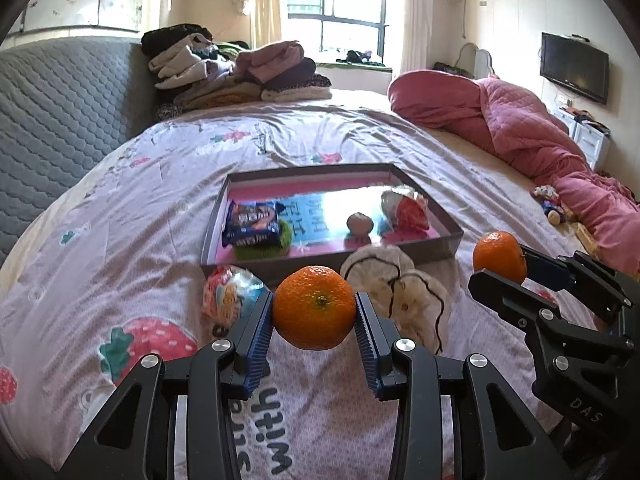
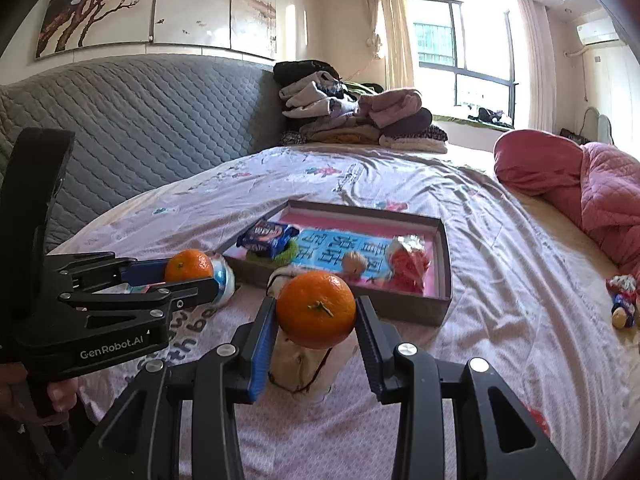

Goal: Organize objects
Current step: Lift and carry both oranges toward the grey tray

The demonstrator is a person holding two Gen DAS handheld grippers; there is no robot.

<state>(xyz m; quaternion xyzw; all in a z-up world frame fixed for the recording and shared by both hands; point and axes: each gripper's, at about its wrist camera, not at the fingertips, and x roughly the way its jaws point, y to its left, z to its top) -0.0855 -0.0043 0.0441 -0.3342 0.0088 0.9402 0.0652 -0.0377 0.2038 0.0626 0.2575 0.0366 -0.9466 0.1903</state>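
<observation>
A: My left wrist camera looks forward and down along its fingers, close over the bed point(image 1: 160, 208), facing the window point(image 1: 340, 0).

B: And the right one?

A: Same heading, just to the right. I see the tray point(image 1: 448, 236) ahead in both, and each view catches the other gripper: right gripper point(image 1: 516, 276) at one edge, left gripper point(image 2: 200, 276) at the other.

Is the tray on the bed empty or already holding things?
Holding things: the tray contains a blue snack packet, a red wrapped item and more.
</observation>
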